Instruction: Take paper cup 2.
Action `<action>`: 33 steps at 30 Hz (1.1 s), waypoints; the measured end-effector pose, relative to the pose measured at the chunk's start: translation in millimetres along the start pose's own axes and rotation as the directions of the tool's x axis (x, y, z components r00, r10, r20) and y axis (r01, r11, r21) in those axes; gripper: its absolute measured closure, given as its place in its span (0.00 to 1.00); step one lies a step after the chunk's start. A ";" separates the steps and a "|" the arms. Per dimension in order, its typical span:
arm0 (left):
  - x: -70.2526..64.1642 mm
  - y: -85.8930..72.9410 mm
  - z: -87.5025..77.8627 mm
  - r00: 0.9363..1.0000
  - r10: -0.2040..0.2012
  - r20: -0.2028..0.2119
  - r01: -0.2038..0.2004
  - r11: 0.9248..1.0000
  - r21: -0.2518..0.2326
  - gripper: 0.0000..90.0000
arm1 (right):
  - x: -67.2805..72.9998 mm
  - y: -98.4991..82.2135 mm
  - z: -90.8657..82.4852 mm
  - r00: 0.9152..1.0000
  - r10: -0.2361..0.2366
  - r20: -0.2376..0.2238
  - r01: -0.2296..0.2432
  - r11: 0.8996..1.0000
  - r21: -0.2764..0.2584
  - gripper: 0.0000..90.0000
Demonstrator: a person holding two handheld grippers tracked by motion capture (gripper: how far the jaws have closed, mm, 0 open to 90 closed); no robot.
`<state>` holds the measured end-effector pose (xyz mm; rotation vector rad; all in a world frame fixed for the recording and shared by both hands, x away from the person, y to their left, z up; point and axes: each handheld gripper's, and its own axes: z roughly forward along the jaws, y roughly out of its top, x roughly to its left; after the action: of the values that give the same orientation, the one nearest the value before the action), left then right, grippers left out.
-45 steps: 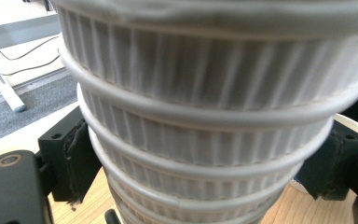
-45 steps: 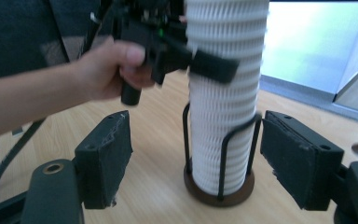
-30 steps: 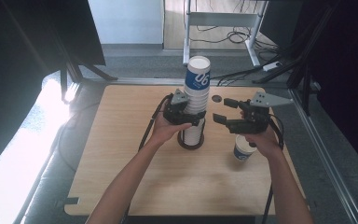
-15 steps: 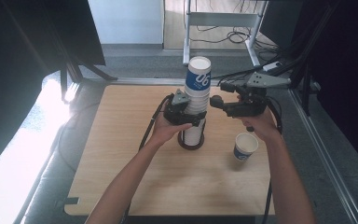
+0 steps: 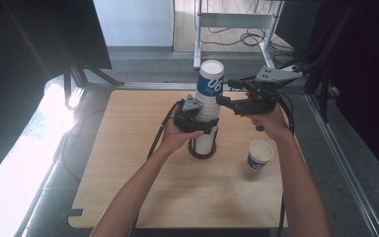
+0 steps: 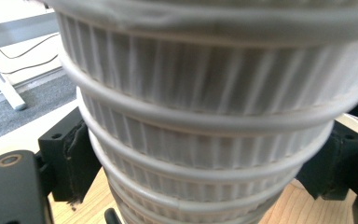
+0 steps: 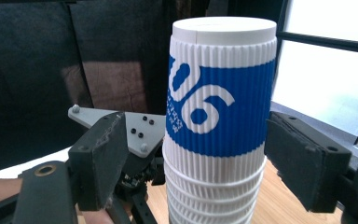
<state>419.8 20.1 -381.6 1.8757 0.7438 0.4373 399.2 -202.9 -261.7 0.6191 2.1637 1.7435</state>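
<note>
While I'm watching the high view, the wooden table point(image 5: 128, 192) sits on a grey floor with bright light spilling in at the left, black curtains on both sides and a white metal frame point(image 5: 237, 22) with loose cables behind the far edge.

Going left to right: my left gripper point(image 5: 196, 118) is clamped around the lower part of the stack of ribbed paper cups point(image 5: 208, 106), which stands upright in a black ring holder point(image 5: 202, 150) about mid-table. Next over, my right gripper point(image 5: 227, 101) is up near the top cup point(image 5: 211, 81) (the blue one with the white "06"). Its jaws have just been opening, and the top cup stands between them with a gap on each side, so nothing is gripped there. Further right, well apart from the stack, a single cup point(image 5: 259, 155) stands upright on the wood, mouth up and looking empty as far as I can tell.

View differences: the left gripper view gives me the white ribs and rolled rims of the stack point(image 6: 205, 140) up close, with both black pads point(image 6: 70, 158) pressed against its sides. The right gripper view is where the daylight between pads point(image 7: 100, 156) and blue cup point(image 7: 219, 112) is clear, plus the grey plate of the left gripper point(image 7: 135, 128) below.
</note>
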 end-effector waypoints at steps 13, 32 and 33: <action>-0.1 -0.1 0.9 1.000 -0.011 0.005 0.011 1.000 -0.004 0.15 | -3.2 11.0 12.0 1.000 -0.003 -0.015 0.003 1.000 0.002 0.23; -0.5 0.3 1.0 1.000 -0.002 0.003 0.002 1.000 0.002 0.15 | -18.3 23.7 39.4 1.000 0.006 -0.013 -0.006 0.999 0.032 0.21; -0.6 0.3 1.0 1.000 -0.003 0.003 0.003 1.000 0.001 0.15 | -19.1 23.3 42.5 1.000 0.009 -0.014 -0.009 0.999 0.037 0.21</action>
<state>420.1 18.9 -381.7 1.8758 0.7448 0.4324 439.6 -172.4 -249.2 0.6285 2.2108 1.7204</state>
